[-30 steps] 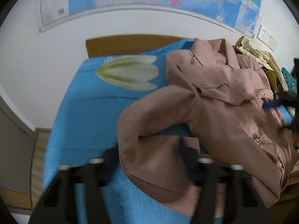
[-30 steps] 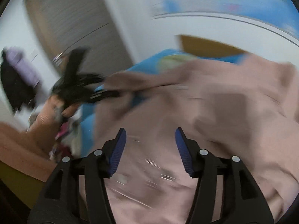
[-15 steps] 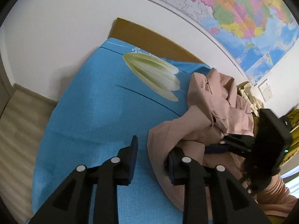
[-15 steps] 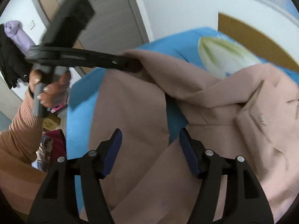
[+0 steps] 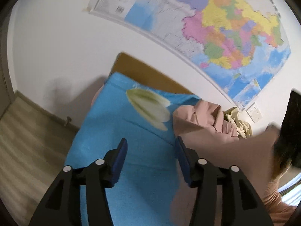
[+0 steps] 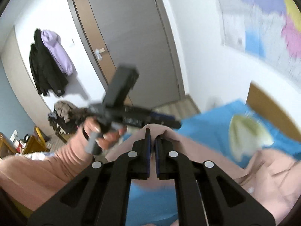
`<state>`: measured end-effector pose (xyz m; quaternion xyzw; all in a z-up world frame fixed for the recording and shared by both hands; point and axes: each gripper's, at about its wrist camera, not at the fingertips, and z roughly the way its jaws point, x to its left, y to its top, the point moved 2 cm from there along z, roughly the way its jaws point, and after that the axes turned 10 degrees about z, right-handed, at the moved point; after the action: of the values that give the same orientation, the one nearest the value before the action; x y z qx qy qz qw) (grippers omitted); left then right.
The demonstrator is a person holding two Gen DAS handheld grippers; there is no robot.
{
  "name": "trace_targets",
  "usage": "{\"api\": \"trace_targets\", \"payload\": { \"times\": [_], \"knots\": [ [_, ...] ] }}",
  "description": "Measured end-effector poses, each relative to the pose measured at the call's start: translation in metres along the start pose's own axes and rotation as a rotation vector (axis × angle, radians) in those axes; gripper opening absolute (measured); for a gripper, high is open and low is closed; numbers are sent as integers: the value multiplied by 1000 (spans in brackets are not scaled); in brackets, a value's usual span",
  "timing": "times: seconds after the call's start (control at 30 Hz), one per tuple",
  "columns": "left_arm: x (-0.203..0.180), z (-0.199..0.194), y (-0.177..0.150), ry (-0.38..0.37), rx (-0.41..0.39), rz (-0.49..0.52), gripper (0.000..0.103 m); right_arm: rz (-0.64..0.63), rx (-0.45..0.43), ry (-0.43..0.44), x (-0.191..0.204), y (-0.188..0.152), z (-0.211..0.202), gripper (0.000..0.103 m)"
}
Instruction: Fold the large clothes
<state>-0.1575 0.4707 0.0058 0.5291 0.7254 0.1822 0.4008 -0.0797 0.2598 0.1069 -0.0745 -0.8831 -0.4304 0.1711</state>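
R gripper pinches the pink coat fold at its tips, coat trailing right of it; L gripper, jaws opening w/ nothing between, has coat's edge just right.

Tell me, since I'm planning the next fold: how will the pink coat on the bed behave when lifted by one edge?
Probably floppy: the pink coat drapes and creases over the blue bedspread. Where the right gripper pinches its edge, the cloth bunches and sags rather than holding shape. It looks thick, so likely fairly heavy, and the unheld part would drag along the bed.
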Motion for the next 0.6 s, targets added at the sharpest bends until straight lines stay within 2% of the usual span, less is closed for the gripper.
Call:
{"api": "trace_targets", "payload": {
  "times": [0.03,0.1,0.27,0.33,0.4,0.43,0.5,0.53,0.57,0.6],
  "knots": [
    [-7,-2,0,-18,-2,17,51,-7,-11,-19,-1,2,-11,4],
    [-28,-2,-3,-52,-5,80,52,-19,-22,-80,-5,-1,-57,4],
    [-85,26,-16,-122,52,252,55,20,21,-347,-43,-42,-149,6],
    [-108,48,-24,-129,97,325,57,79,77,-448,-64,-74,-173,6],
    [-127,76,-31,-138,163,371,57,177,143,-520,-90,-111,-179,9],
    [-133,88,-34,-140,186,386,57,217,176,-567,-105,-129,-179,14],
    [-143,111,-38,-128,227,413,57,327,216,-592,-137,-170,-176,17],
    [-149,123,-39,-125,252,422,57,364,210,-622,-150,-187,-175,30],
    [-151,131,-40,-122,261,430,58,390,193,-631,-157,-198,-176,50],
    [-156,140,-40,-108,269,446,60,418,168,-627,-163,-209,-178,56]
  ]
}}
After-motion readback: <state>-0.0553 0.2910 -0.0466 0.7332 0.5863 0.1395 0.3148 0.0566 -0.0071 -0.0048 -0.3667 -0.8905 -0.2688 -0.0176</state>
